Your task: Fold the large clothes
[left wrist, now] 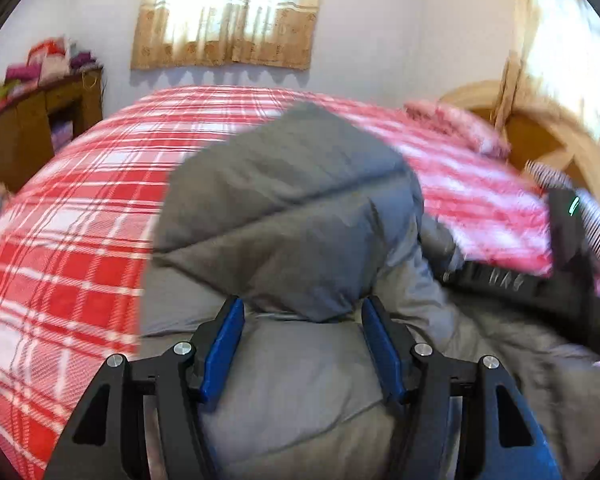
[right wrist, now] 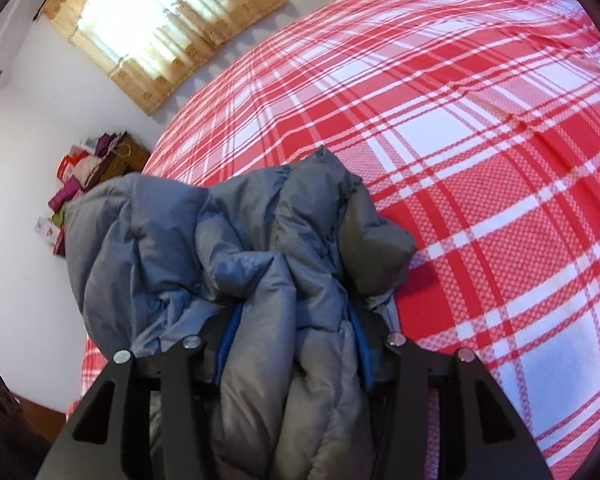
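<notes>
1. Left wrist view: your left hand-held gripper (left wrist: 302, 354) has a fold of the puffy grey quilted down jacket (left wrist: 292, 208) between its blue pads (left wrist: 224, 354). The jaws stand medium-wide and the pads look to be pressing the padding, so I read it as a grip.
2. Right wrist view: your right hand-held gripper (right wrist: 294, 354) is clamped on a thick bunch of the same jacket (right wrist: 228, 240); the blue pads (right wrist: 232, 336) are nearly buried in fabric.
3. The jacket sits on the bed with the red-and-white plaid cover (right wrist: 480, 184), near the edge closest to you and partly raised off the cover by both hand-held grippers.
4. Risk: the shell looks slick and the filling compresses. A fast pull could let a layer slide out of either grip.
5. Risk: the right bunch looks like several layers. You may be dragging a sleeve along with the hem, which would fold crooked.
6. Risk: the right hand-held gripper shows close by in the left view (left wrist: 540, 280). Crossing the hands could make them collide.
7. Left view is blurred; I can't tell which part of the jacket it holds.
</notes>
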`<move>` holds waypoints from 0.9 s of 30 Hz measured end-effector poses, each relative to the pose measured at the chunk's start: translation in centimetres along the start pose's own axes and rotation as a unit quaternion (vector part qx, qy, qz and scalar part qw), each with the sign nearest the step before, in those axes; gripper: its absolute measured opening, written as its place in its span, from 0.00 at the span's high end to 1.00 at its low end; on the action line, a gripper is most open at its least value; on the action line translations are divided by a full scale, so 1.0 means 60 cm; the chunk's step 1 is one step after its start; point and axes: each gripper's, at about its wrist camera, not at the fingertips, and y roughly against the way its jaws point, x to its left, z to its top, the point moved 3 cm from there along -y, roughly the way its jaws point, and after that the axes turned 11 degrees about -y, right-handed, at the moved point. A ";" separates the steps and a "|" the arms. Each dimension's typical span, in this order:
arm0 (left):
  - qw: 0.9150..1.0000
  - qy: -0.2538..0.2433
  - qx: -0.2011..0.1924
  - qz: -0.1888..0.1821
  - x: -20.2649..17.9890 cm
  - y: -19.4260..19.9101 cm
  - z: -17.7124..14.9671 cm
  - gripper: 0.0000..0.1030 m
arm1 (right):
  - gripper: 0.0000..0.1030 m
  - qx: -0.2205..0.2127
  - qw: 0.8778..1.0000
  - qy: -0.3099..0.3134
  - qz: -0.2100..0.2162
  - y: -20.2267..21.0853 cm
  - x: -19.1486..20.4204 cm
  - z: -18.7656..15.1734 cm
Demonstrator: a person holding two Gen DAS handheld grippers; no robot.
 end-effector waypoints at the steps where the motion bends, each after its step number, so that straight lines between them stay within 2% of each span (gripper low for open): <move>1: 1.000 0.013 -0.007 0.007 0.016 0.013 0.003 0.39 | 0.53 0.010 1.000 0.011 0.006 -0.002 -0.001 0.002; 4: 0.995 0.091 -0.032 0.029 0.096 0.048 0.014 0.39 | 0.50 0.034 0.999 0.026 0.026 -0.002 -0.003 0.005; 5: 0.992 0.121 -0.025 0.015 0.119 0.043 0.015 0.39 | 0.46 0.037 0.998 0.033 0.030 -0.003 0.000 0.004; 7: 0.987 0.151 0.038 -0.041 0.131 -0.006 0.005 0.39 | 0.43 0.038 0.997 0.056 0.025 -0.009 0.014 -0.003; 8: 0.986 0.144 0.065 -0.056 0.123 -0.027 -0.002 0.39 | 0.39 0.039 0.997 0.069 0.023 -0.013 0.021 -0.008; 9: 0.988 0.124 0.079 -0.050 0.113 -0.043 -0.010 0.39 | 0.39 0.039 0.995 0.086 0.019 -0.014 0.028 -0.013; 10: 0.991 0.105 0.074 -0.043 0.103 -0.047 -0.013 0.39 | 0.39 0.041 0.994 0.098 0.018 -0.015 0.031 -0.015; 14: 0.986 0.114 0.073 -0.094 0.091 -0.056 -0.018 0.38 | 0.39 0.049 0.994 0.092 0.040 -0.027 0.026 -0.009; 16: 0.985 0.112 0.072 -0.108 0.085 -0.058 -0.018 0.38 | 0.39 0.051 0.992 0.107 0.038 -0.033 0.035 -0.012; 19: 0.983 0.113 0.057 -0.130 0.068 -0.048 -0.015 0.40 | 0.49 0.053 0.991 0.111 0.044 -0.037 0.043 -0.019; 21: 0.988 0.086 0.052 -0.115 0.050 -0.040 -0.006 0.48 | 0.59 0.053 0.992 0.105 0.052 -0.033 0.042 -0.024; 24: 0.992 0.059 0.056 -0.095 0.038 -0.034 0.007 0.60 | 0.69 0.055 0.993 0.081 0.065 -0.026 0.038 -0.027; 27: 0.995 0.034 0.061 -0.073 0.021 -0.029 0.018 0.68 | 0.75 0.058 0.993 0.071 0.071 -0.017 0.041 -0.034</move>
